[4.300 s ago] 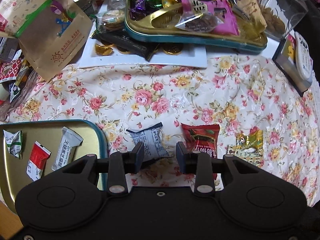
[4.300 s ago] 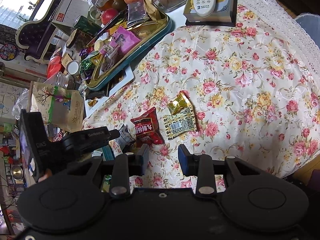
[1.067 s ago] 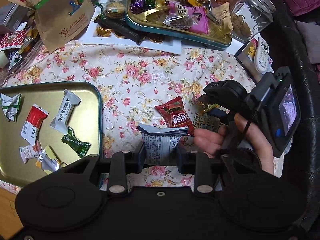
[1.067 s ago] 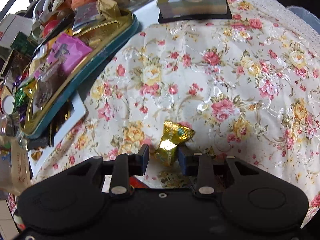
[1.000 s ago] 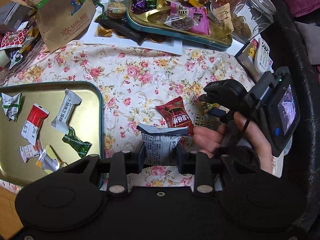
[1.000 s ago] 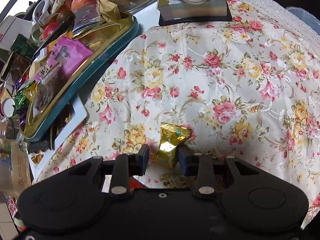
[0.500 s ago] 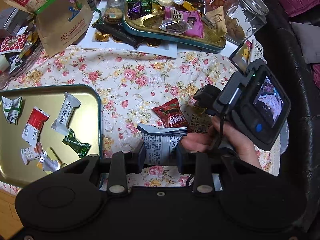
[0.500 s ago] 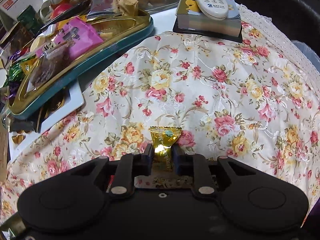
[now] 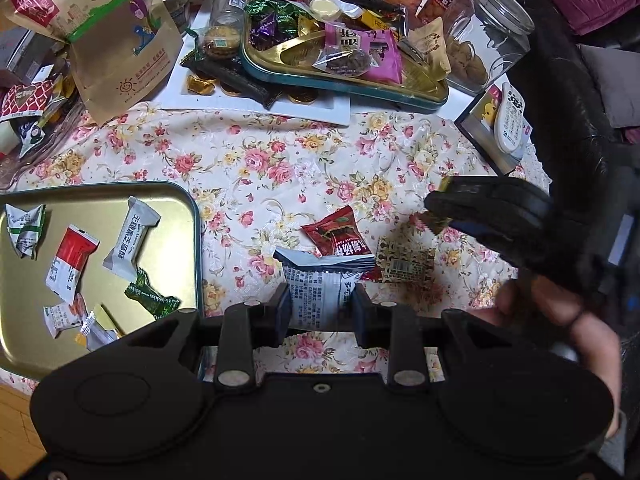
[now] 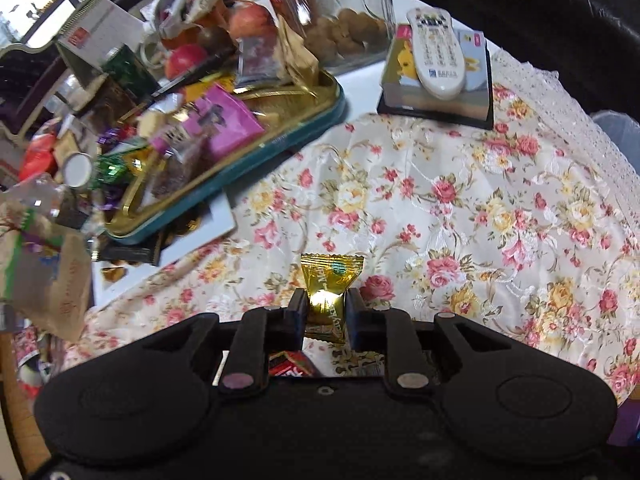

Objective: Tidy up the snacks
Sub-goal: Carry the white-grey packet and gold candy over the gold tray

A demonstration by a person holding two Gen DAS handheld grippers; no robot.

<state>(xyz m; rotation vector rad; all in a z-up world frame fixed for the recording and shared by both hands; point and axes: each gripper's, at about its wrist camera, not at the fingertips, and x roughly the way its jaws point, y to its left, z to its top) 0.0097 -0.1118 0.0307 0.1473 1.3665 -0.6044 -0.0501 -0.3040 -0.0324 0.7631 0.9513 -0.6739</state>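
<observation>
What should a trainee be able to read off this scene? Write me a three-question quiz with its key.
1. True or false: the right tool is shut on a gold candy.
2. The remote rests on: A) a picture book; B) the floral cloth; C) a glass jar.
3. Name the colour of the packet lying over the top edge of the white packet.

Key: 1 true; 2 A; 3 red.
</observation>
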